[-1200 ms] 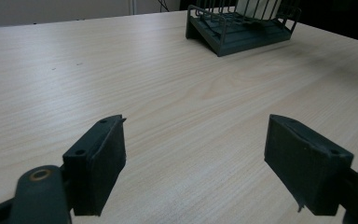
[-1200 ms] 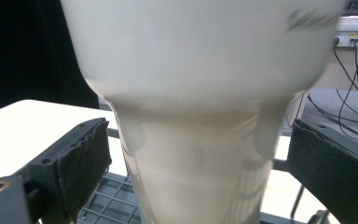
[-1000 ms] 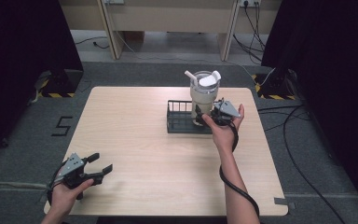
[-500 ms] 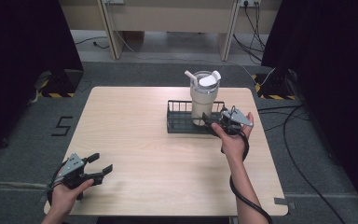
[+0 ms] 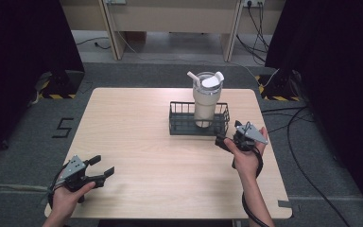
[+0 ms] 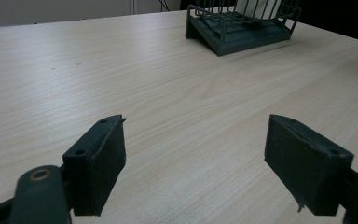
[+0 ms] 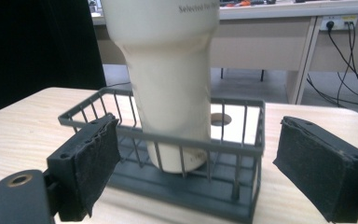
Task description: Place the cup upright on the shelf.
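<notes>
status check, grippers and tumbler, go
Left gripper open, idle near table corner. Right gripper open, empty, just short of rack. Tumbler upright in rack. Nothing between.

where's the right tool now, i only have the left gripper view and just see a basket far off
Observer: In the high view the right tool is off the basket's front right corner, open, holding nothing.
Operator: what's in the basket
Observer: A cream tumbler stands upright in it, with a lid and a straw.
Operator: anything else in there
Observer: The right gripper view shows a white card with a round hole lying on the basket floor behind the tumbler.
</notes>
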